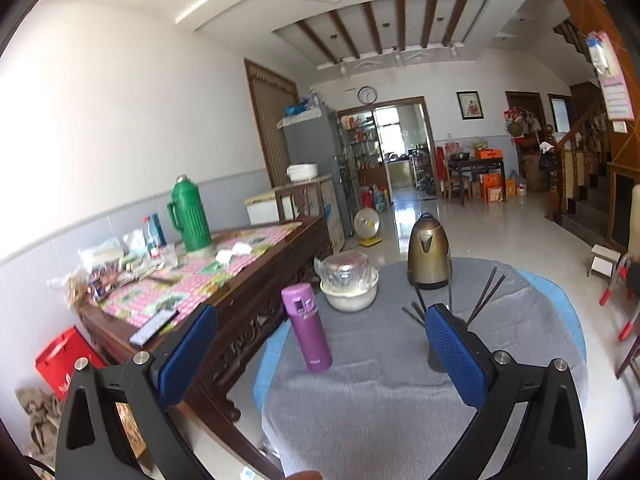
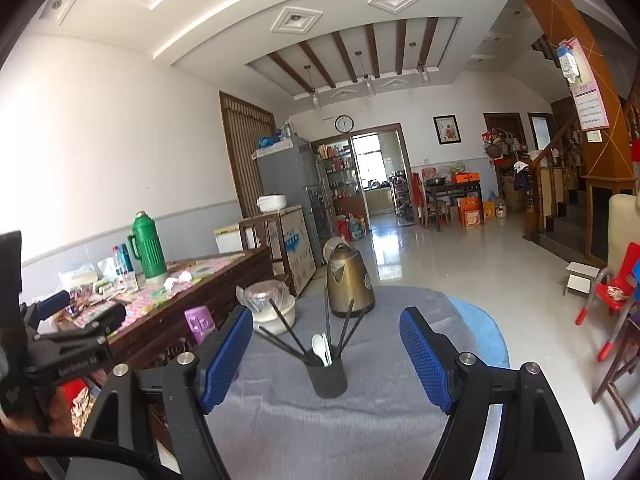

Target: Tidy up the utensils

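Observation:
A dark utensil cup [image 2: 327,376] stands on the grey cloth of the round table [image 2: 360,420]. It holds several dark chopsticks [image 2: 280,344] and a white spoon [image 2: 320,350]. My right gripper [image 2: 326,352] is open and empty, its blue pads either side of the cup, short of it. In the left wrist view the cup [image 1: 436,356] is partly hidden behind the right pad, with chopsticks [image 1: 486,294] sticking up. My left gripper [image 1: 320,350] is open and empty above the cloth, near a purple flask [image 1: 307,328].
A brass kettle [image 2: 350,284] and a white bowl with a wrapped lid [image 2: 272,304] stand at the table's far side. A cluttered wooden sideboard [image 1: 224,276] with a green thermos [image 1: 190,218] is on the left. Red chairs [image 2: 612,296] are on the right.

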The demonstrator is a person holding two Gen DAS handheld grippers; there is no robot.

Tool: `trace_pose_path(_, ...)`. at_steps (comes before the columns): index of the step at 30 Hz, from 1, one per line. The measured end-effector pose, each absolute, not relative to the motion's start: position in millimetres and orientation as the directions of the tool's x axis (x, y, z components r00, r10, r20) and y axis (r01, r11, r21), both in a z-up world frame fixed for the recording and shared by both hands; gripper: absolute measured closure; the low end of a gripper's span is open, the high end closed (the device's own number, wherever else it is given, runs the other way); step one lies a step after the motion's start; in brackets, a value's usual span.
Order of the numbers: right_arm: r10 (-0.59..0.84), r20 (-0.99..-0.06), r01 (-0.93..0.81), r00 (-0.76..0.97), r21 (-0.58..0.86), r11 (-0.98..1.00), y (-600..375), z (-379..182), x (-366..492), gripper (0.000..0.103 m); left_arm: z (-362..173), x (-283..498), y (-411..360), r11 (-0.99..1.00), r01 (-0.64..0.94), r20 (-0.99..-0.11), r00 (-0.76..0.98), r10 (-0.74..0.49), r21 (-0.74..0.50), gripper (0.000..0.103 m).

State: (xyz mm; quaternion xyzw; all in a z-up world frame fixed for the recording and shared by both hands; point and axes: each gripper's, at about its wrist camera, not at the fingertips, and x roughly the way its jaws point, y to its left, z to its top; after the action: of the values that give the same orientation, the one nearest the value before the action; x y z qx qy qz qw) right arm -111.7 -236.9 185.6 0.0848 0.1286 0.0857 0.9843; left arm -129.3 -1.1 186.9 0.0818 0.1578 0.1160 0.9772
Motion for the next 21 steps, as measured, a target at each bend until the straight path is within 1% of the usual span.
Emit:
trace_pose_path(5, 0.168, -0.268, -0.117, 0.949, 0.193, 0.974, -227, 173, -114, 0.024, 178, -126, 17, 0.959, -0.224, -0.324, 0.906, 0.271, 0.176, 0.000)
trace_pose_path(8, 0.144, -0.281, -0.099, 0.949, 0.168, 0.981, -214, 164, -113, 0.024, 171, -128, 29, 0.960, -0.225, -0.344, 0.899, 0.271, 0.169, 0.000)
trace_pose_path(12, 0.154, -0.303, -0.112, 0.940, 0.149, 0.982, -197, 159, -111, 0.024, 163, -131, 46, 0.957, -0.246, -0.356, 0.890, 0.286, 0.154, 0.000)
trace_pose_path(21, 0.123, -0.325, -0.091, 0.938, 0.112, 0.989, -171, 159, -110, 0.024, 153, -135, 80, 0.948, -0.295, -0.381, 0.869, 0.317, 0.117, 0.000)
